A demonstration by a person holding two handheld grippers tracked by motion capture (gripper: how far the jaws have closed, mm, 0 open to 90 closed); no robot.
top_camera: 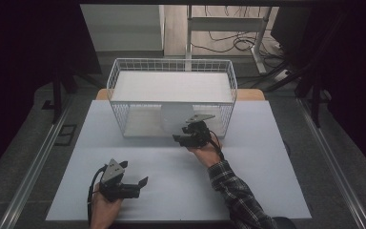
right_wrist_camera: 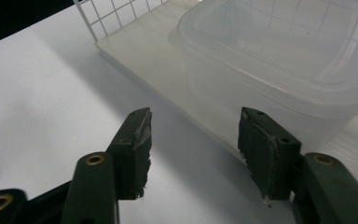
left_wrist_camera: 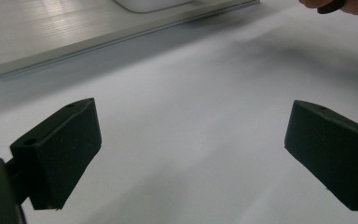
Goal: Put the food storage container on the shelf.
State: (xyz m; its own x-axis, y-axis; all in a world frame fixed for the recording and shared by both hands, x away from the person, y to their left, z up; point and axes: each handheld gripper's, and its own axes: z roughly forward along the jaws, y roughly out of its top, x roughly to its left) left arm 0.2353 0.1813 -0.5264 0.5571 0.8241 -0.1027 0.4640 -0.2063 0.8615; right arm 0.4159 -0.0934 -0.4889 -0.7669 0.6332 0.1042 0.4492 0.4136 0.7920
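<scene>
The right gripper (top_camera: 187,135), jaws apart and empty, sits at the basket's (top_camera: 119,71) mouth; the plastic container (right_wrist_camera: 279,60) lies just ahead at one o'clock. The left gripper (top_camera: 136,183) rests open.

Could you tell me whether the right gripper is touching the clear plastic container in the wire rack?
Apart. In the right gripper view, the right gripper has open jaws with nothing between them, and the plastic container sits beyond the tips with a visible gap.

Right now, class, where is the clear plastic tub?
The clear plastic tub sits on the lower shelf of the white wire rack at the table's far side, just beyond the right gripper, whose open jaws hold nothing.
</scene>
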